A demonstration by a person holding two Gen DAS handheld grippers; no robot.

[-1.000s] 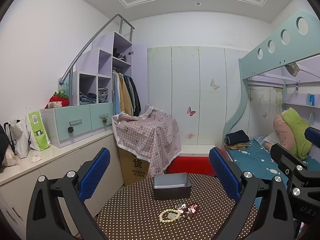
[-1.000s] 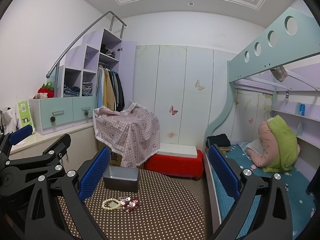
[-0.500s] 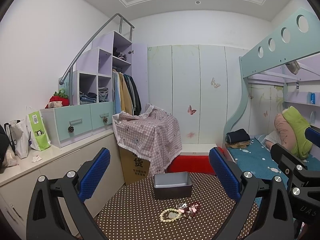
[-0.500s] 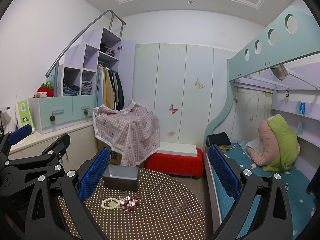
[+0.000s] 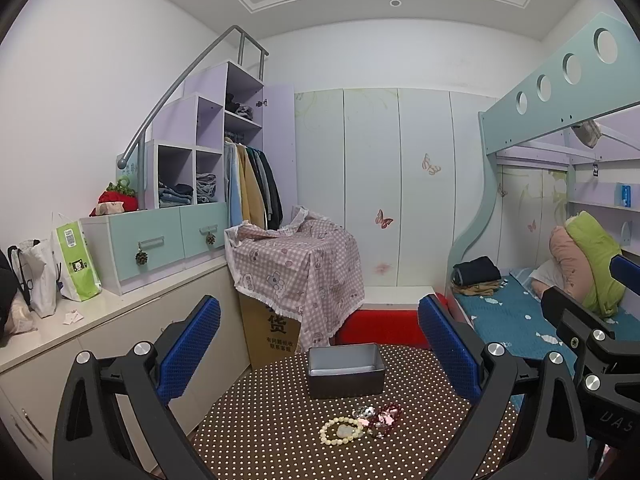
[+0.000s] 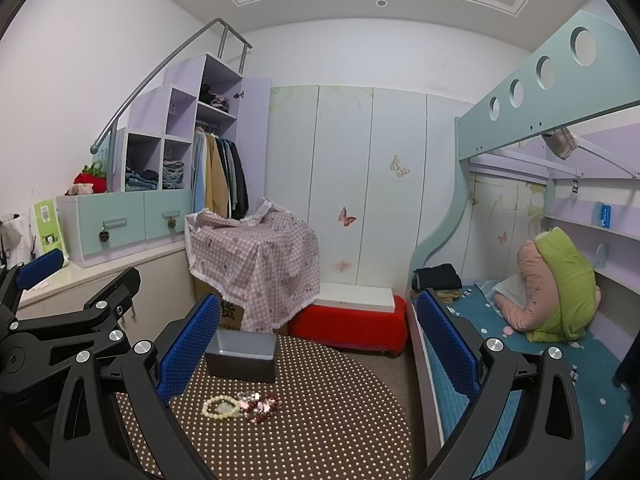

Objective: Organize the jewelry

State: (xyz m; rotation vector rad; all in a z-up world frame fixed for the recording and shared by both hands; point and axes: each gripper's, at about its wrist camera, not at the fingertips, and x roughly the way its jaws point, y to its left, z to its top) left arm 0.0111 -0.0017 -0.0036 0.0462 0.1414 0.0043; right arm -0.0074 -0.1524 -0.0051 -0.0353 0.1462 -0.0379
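A cream bead bracelet [image 5: 342, 431] lies on the round brown dotted table [image 5: 260, 432], touching a small heap of silver and dark red jewelry [image 5: 380, 416] on its right. A grey open box [image 5: 345, 370] stands just behind them. In the right wrist view the bracelet [image 6: 221, 406], the heap [image 6: 260, 402] and the box [image 6: 241, 355] lie left of centre. My left gripper [image 5: 319, 356] is open and empty, held above the near side of the table. My right gripper [image 6: 318, 354] is open and empty, to the right of the left one.
A low cabinet [image 5: 120, 320] with bags runs along the left. A box under a pink checked cloth [image 5: 298, 268] and a red bench [image 5: 380, 326] stand behind the table. A bunk bed [image 5: 520, 316] is on the right.
Both grippers have drifted very slightly; the view has barely shifted. The jewelry and the box have not moved.
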